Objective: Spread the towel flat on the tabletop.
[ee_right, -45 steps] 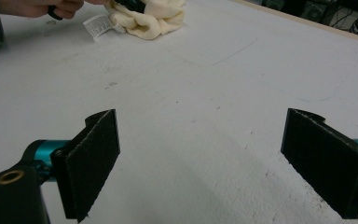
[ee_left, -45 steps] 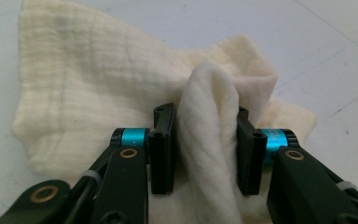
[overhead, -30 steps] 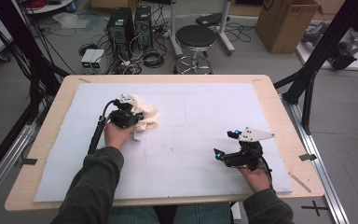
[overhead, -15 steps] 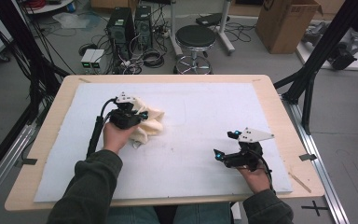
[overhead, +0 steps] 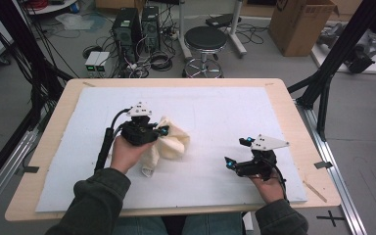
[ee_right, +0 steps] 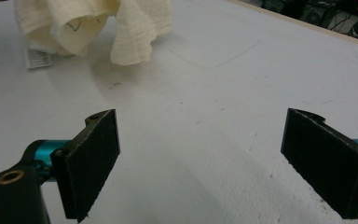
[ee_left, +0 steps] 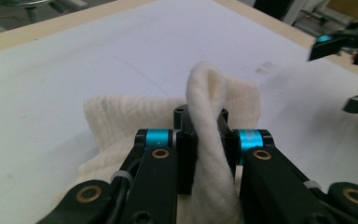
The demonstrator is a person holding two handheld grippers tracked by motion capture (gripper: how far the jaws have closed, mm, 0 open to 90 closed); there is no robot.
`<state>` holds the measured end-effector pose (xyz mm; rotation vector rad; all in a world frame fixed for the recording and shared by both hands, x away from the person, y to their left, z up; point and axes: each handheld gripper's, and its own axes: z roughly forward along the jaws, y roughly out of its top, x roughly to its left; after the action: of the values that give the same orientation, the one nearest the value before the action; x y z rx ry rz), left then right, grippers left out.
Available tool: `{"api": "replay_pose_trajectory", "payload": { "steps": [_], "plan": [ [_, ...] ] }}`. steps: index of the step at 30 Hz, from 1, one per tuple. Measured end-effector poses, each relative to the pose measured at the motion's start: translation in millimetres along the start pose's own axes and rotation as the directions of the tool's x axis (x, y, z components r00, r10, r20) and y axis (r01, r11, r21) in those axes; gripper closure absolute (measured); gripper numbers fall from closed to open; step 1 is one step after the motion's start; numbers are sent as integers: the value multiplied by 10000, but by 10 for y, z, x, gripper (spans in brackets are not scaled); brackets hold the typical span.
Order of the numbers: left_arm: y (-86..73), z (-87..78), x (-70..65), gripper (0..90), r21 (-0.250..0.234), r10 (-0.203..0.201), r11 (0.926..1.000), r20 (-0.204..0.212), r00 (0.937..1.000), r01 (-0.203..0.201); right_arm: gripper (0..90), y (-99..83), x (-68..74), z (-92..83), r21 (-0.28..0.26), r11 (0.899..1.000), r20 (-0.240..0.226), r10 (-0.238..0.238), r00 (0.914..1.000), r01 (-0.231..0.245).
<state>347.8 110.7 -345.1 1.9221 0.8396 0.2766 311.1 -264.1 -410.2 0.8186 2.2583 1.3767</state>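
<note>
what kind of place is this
Probably a robotics lab or workshop: desktop computer towers with tangled cables stand on the floor beyond the table, beside a black stool and a cardboard box.

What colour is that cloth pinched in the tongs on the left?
The cloth is cream, with a fine ribbed weave; the left gripper view shows it best.

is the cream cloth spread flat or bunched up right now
Bunched up. The cream cloth sits in a crumpled heap on the white mat, with one fold pinched between the left gripper's jaws.
</note>
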Motion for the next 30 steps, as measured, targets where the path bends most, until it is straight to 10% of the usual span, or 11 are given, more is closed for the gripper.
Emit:
{"api": "replay_pose_trajectory", "payload": {
  "steps": [9, 22, 30],
  "plan": [
    [-10, 273, -189, 820, 106, 41, 9999, 602, 9982, -48, 107, 7, 8, -6, -91, 10000, 25, -30, 10000, 31],
    [-300, 956, 163, 799, 1142, -10, 9934, -366, 9993, 52, 107, -3, 16, 30, 99, 9999, -65, -141, 9999, 141],
    [-325, 980, 225, 534, 1256, -247, 9917, -173, 9995, 267, 107, -3, 27, 66, 250, 9996, -217, -123, 9997, 129]
  ]
}}
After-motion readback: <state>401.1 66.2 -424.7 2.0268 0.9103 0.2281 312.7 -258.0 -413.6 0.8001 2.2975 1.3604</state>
